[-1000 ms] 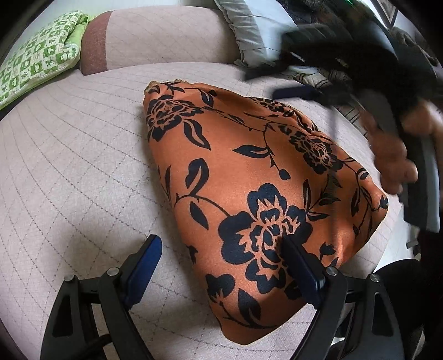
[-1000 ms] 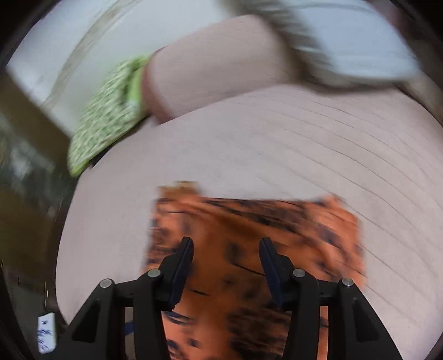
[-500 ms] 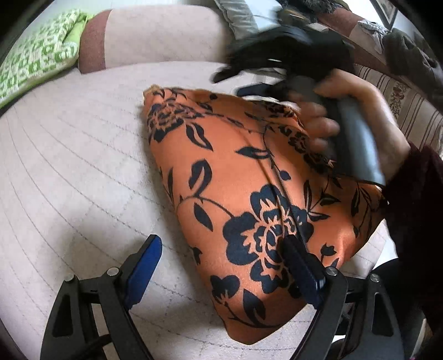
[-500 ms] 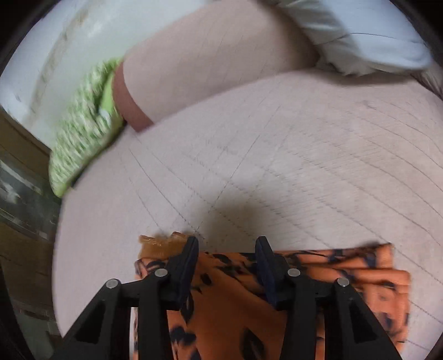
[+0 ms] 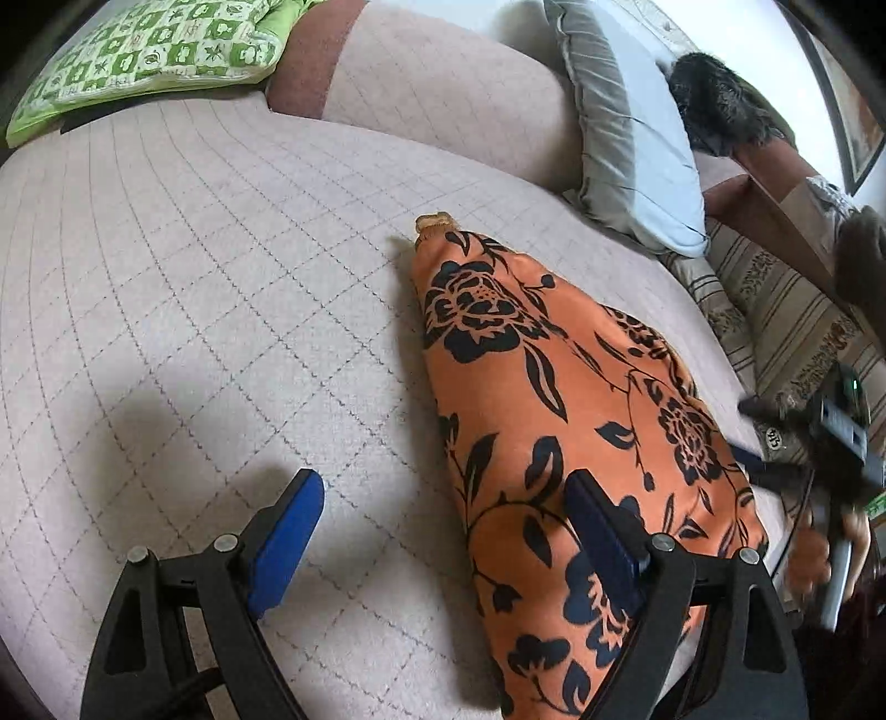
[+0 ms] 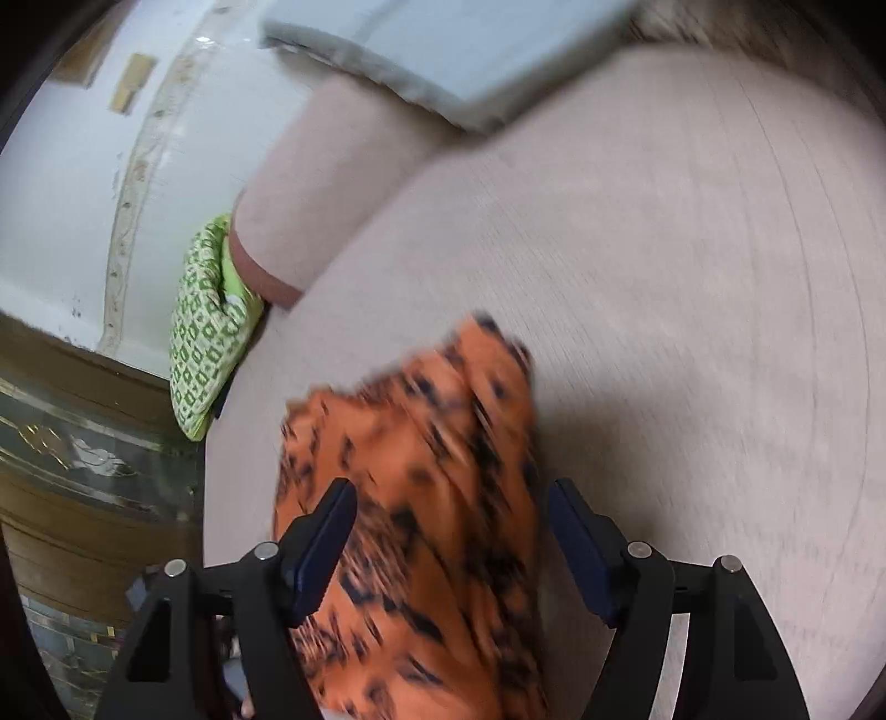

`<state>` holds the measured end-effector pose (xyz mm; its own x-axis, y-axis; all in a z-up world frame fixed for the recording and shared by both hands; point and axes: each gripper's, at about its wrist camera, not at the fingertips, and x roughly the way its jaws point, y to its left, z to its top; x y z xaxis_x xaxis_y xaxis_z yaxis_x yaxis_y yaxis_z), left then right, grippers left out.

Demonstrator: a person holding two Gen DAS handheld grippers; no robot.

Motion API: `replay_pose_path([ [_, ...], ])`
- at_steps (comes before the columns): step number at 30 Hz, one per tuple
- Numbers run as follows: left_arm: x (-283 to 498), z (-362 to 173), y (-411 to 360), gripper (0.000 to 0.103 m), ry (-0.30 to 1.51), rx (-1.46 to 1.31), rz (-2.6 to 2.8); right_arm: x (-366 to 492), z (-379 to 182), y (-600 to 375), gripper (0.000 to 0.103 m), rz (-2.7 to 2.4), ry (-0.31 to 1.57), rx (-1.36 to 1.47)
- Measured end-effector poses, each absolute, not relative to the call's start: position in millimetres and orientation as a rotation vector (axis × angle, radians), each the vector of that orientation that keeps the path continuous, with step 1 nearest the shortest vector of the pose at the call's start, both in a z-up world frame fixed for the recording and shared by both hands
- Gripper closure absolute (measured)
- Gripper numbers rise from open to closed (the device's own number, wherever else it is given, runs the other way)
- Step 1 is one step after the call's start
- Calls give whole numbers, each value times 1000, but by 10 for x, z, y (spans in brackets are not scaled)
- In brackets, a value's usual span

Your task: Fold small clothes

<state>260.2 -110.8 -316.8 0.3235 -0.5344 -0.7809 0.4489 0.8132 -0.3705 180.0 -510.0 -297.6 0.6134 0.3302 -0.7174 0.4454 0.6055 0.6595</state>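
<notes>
A: what's the setup? looks like a beige quilted sofa [image 5: 194, 288].
B: yep, green checked cushion [image 5: 155, 50] upper left, grey pillow [image 5: 631, 138] upper right, white wall [image 6: 83, 194] and daylight behind.

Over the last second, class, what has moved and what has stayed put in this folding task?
The right gripper swung from the orange floral garment's far end to its near right edge and opened wider. The left gripper stayed open; the garment stayed folded on the bed.
</notes>
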Motion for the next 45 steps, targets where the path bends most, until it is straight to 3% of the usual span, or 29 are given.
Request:
replay_pose_path([
  [12,2506,-3212,-1513,14,1090,-31,-695,1779,-3461,-4989,29,61,1103,1006],
  [17,2507,-3200,-1589,14,1073,-1,-691,1940,-3542,-4855,28,132,1101,1018],
  [21,2492,-3199,-1667,14,1067,20,-693,2036,-3597,-4826,20,175,1075,1067],
  [28,2476,-3216,-1853,11,1060,76,-688,2107,-3630,-4806,20,225,1043,1076],
  [45,2489,-3244,-2024,14,1028,130,-682,2219,-3596,-4611,38,251,1055,978],
])
